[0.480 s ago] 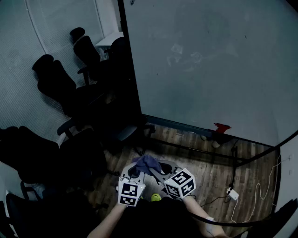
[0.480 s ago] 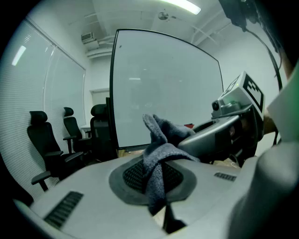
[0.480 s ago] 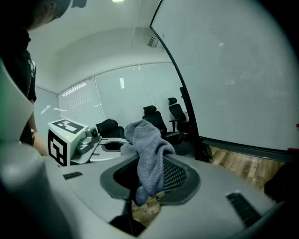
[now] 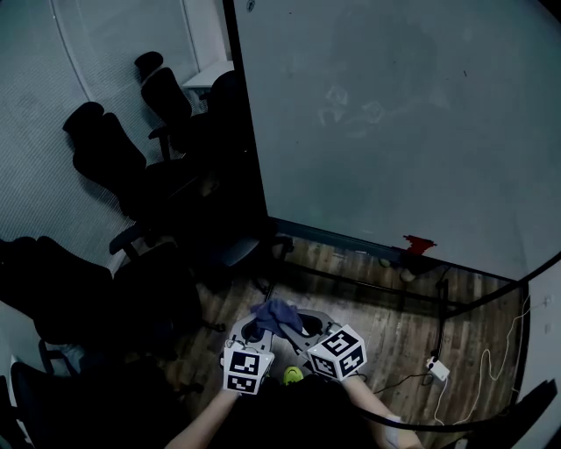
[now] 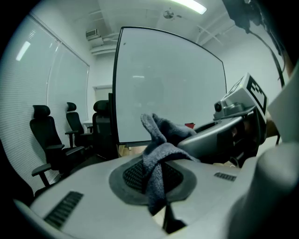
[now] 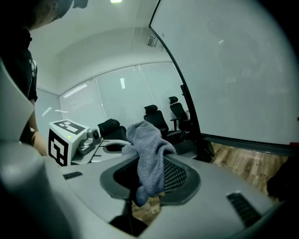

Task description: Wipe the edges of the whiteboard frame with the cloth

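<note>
Nearby, left tongs [image 4: 255, 328]: clenched on the cloth [image 4: 276, 314], low in front of the whiteboard [image 4: 394, 131] and well short of its bottom edge.
Right tongs [image 4: 306, 328]: clenched on the same cloth from the other side, just beside the left pair, tips toward the whiteboard.
Cloth: grey-blue and bunched, standing up between both pairs with a tail hanging down through each; apart from the whiteboard and its frame.
Floor [image 4: 386, 320]: wood boards in front of the whiteboard, with an open stretch between the tongs and the bottom edge; a white plug with a cable [image 4: 438, 367] lies below the whiteboard's right end.
Stand bar [image 4: 368, 285]: dark, low on the floor, just in front of the whiteboard's bottom edge.
Frame bottom edge [image 4: 351, 237]: dark rail, free along most of its run; a red thing [image 4: 417, 241] sits on it toward the right end.
Frame left edge [image 4: 248, 114]: dark upright, with little room beside it.
Chairs [image 4: 114, 158]: black office chairs, several, crowded left of the whiteboard, the closest right up by its left edge.
Whiteboard face: pale, with faint smudges near the middle.
Surface [image 4: 207, 77]: pale, beyond the chairs, left of the whiteboard's left edge.
Room: a blind-covered wall [image 4: 44, 114] far left of the whiteboard; a ceiling light [image 5: 189, 5] above it.
</note>
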